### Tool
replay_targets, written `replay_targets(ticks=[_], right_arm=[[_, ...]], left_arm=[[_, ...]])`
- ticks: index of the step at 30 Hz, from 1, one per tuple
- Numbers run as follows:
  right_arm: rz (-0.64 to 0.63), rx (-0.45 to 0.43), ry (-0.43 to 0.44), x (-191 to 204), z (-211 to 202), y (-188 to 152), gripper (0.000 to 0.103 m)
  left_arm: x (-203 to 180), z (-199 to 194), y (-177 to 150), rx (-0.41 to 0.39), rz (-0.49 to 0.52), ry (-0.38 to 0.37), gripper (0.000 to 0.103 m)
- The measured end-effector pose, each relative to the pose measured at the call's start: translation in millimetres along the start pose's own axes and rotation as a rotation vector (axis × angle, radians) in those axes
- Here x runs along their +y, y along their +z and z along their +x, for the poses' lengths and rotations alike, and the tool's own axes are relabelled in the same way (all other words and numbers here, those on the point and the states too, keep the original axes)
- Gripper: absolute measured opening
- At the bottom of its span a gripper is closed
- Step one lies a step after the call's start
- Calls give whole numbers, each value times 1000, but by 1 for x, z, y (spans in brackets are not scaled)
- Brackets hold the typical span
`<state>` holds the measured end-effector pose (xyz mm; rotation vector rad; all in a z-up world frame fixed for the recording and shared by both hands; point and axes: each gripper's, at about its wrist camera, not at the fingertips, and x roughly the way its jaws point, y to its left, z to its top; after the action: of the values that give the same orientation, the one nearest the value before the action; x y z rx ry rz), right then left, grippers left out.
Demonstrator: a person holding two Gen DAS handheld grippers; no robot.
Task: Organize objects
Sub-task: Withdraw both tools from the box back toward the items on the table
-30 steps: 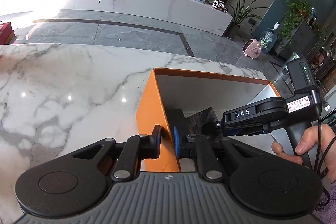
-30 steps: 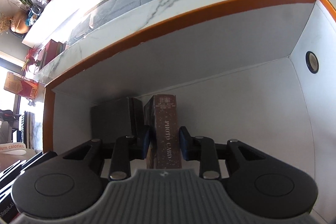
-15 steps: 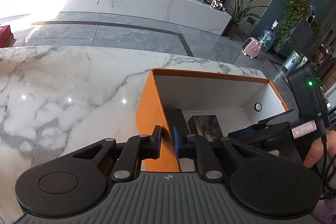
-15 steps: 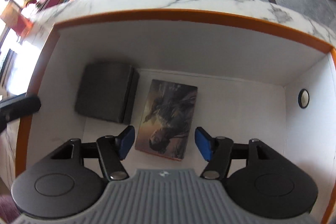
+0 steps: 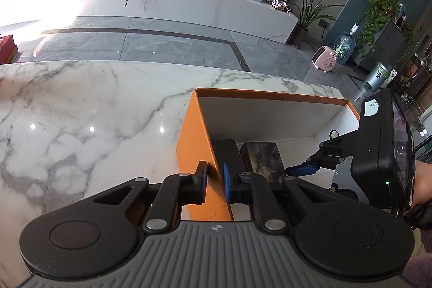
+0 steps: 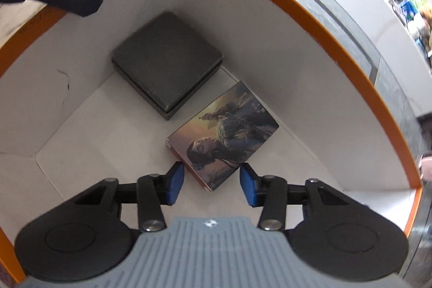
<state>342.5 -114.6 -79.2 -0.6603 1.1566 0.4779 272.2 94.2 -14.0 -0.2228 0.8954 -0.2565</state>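
Left gripper (image 5: 215, 181): its two fingers are pressed on the left wall of the orange box (image 5: 194, 153), one finger outside and one inside, so the wall is pinched between them.
Right gripper (image 6: 212, 183): it is held above the inside of the box, and its blue pads (image 6: 247, 186) are spread apart, with nothing gripped between them.
Picture box (image 6: 222, 135): it is laid flat on the white floor of the orange box, just in front of the spread fingers, and its printed face is turned up.
Black case (image 6: 167, 68): it is laid flat beside the picture box, closer to the corner; whether they touch cannot be told.
Orange box: it is placed on a marble table (image 5: 81, 112), near the far edge.
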Motion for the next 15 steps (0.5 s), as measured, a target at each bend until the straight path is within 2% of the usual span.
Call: replay_targets(ticks=[6,11,15], right_arm=[[-126,-36,-38,3,2,-2,47],[-227,-79,-30,6,-3,-7,44],[-236,-79,-38,4,-5,-9,44]], left_arm=[[-1,0,-1,0,-1,-1,15],[-4,-1,0,0,-2,1,15],[-4,-1,-1,-1,-3,-1,15]])
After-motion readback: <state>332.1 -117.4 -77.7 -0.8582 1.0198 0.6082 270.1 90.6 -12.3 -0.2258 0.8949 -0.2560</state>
